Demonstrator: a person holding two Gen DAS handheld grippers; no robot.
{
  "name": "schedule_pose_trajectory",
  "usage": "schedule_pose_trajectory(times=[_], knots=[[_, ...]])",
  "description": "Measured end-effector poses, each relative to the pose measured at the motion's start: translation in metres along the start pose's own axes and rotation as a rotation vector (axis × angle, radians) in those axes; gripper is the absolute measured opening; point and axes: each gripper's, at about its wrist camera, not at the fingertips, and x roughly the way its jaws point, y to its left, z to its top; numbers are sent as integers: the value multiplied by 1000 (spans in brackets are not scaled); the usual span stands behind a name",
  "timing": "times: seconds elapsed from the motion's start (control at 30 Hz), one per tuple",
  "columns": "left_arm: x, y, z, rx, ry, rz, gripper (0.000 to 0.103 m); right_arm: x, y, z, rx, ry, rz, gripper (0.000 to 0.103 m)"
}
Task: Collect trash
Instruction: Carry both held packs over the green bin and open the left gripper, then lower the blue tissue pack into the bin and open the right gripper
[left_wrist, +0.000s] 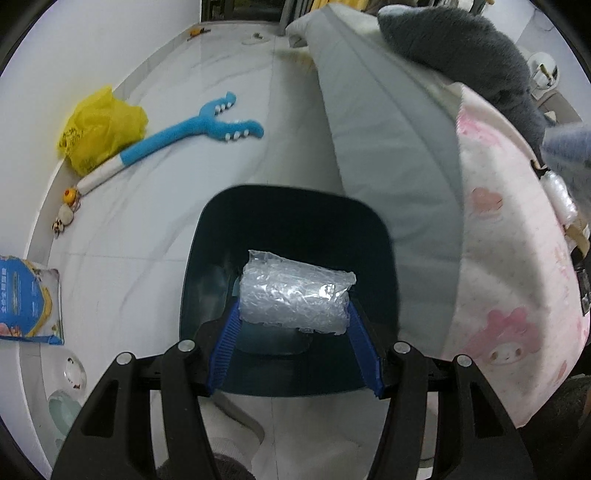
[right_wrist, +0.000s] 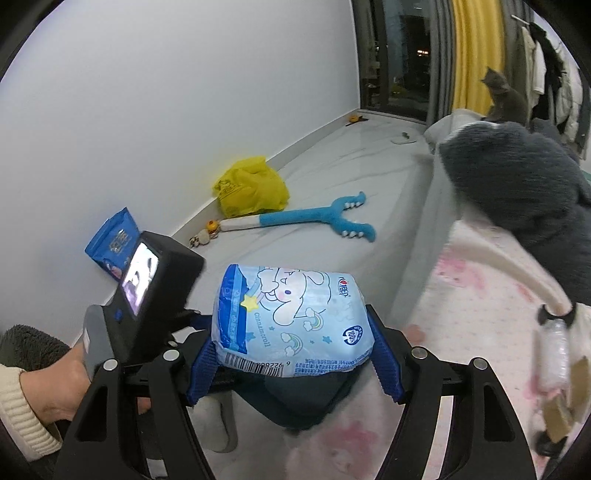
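Left wrist view: left claw (left_wrist: 293, 325) clamped on crumpled clear plastic wrap (left_wrist: 295, 301) above dark teal bin (left_wrist: 207, 236); right claw (right_wrist: 291, 354) grips blue tissue pack (right_wrist: 291, 321); centre each before releasing

White floor (left_wrist: 155, 236): bin (left_wrist: 288, 221) right under left claw (left_wrist: 293, 328); blue plush toy (left_wrist: 192, 129), yellow bag (left_wrist: 99, 129) well ahead-left by wall.
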Motion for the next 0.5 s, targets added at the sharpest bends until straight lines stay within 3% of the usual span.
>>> schedule_pose_trajectory(times=[0.23,0.3,0.5], knots=[[13,21,-10,-52,67,-9,62,20,6,0,57,43,32,72],[15,30,-13,-77,73,-27,72,28,5,0,75,62,29,72],[4,47,-19,-96,56,-38,81,56,1,-3,132,124,22,72]])
